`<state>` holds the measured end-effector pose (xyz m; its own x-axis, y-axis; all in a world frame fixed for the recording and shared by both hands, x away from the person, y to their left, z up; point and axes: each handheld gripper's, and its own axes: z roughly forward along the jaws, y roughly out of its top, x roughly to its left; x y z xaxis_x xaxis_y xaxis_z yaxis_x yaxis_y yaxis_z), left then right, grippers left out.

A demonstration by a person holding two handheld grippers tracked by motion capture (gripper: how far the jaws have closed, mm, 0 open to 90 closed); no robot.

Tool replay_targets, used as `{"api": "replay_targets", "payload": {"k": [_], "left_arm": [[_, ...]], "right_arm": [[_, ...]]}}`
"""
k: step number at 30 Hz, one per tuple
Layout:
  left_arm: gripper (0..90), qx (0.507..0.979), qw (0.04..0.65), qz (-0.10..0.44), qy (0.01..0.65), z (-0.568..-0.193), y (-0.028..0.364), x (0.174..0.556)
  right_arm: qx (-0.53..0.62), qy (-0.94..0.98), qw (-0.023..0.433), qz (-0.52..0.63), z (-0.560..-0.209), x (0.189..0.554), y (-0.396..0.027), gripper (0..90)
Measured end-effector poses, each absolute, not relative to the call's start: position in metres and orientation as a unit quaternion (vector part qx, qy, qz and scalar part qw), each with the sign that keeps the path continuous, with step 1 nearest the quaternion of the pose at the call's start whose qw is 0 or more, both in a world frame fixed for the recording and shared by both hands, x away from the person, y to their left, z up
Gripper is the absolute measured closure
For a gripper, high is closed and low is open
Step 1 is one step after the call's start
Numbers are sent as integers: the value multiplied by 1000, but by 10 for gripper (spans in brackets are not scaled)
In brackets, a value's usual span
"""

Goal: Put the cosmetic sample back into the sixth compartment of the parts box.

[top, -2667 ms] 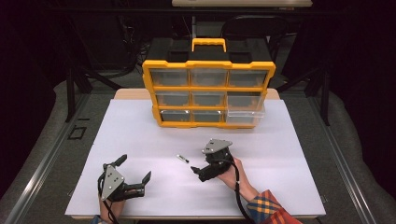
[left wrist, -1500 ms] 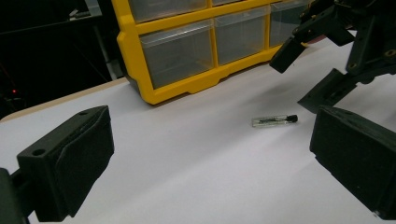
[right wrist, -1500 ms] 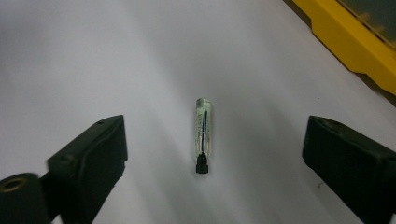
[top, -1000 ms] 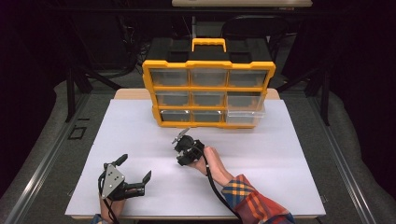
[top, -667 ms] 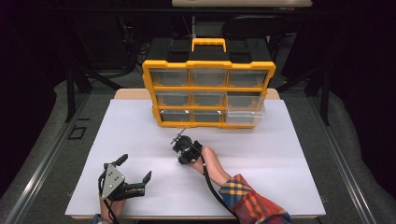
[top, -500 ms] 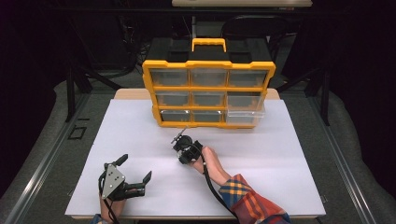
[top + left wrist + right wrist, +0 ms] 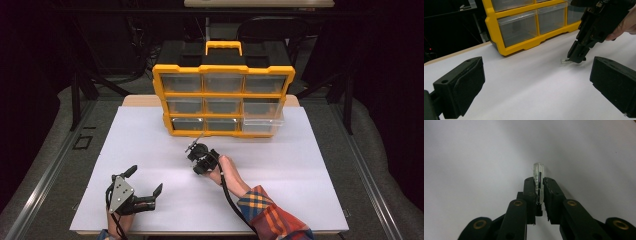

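No legible text, label, number or sign anywhere.

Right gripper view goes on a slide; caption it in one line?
Right gripper shut on a small clear tube above the white table.

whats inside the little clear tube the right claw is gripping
A thin dark rod runs along inside the clear tube held by the right claw. The tube's lower end is covered by the jaws.

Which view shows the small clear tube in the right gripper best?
The right gripper view: the clear tube sticks out between the closed jaws. The left gripper view shows its tip from afar; in the high view it is too small to tell.
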<state>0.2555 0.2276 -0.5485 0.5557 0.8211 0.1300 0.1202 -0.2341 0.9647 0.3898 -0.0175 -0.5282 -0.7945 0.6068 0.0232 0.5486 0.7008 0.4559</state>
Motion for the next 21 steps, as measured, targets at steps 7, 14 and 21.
{"api": "replay_targets", "payload": {"k": [7,14,21], "left_arm": [[0,711,521,336,331,-548,227,256],[0,711,521,336,331,-548,228,256],[0,711,521,336,332,-549,228,256]], "right_arm": [[310,923,66,220,-523,388,-24,802],[312,924,68,213,-521,390,-31,802],[311,924,71,209,-519,391,-36,802]]}}
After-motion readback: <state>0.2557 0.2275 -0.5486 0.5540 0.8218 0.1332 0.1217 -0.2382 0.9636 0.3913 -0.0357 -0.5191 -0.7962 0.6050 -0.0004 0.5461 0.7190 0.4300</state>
